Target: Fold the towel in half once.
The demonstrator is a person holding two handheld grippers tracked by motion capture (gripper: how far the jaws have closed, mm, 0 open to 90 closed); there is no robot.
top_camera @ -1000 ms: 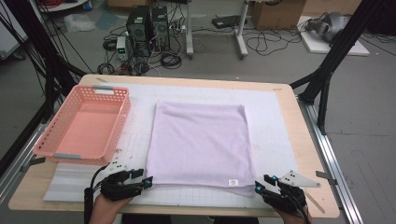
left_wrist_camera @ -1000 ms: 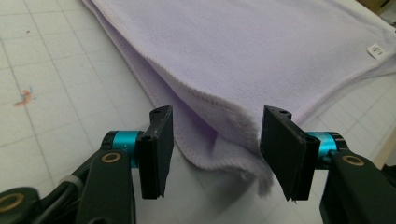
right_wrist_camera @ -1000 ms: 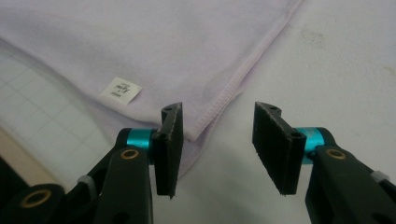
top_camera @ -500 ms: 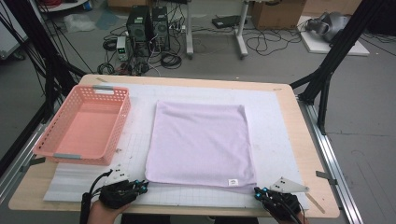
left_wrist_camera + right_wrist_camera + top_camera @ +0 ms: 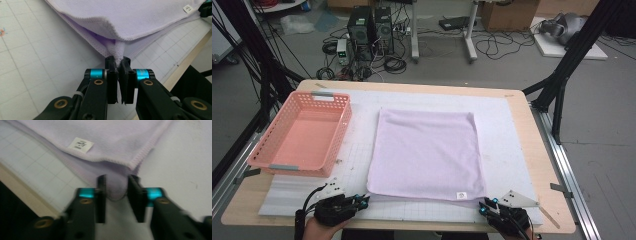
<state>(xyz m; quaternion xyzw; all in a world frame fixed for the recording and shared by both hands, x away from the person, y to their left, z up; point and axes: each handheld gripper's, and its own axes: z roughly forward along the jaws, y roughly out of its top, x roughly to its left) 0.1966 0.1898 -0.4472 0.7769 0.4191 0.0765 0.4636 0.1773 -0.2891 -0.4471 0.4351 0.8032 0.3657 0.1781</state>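
Both grippers pinching the lilac cloth's near corners

The left gripper jaws are clamping one corner of the cloth; the right gripper jaws, having just eased slightly apart, are holding the other, cloth spreading ahead on the bench.

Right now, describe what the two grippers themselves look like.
Both the left gripper and the right gripper are black, with two flat black jaws, a turquoise metal collar behind each jaw, and brass-coloured pivot rivets on the linkage arms. Seen from above, each carries a grey three-cornered plate; a black cable trails from the left one.
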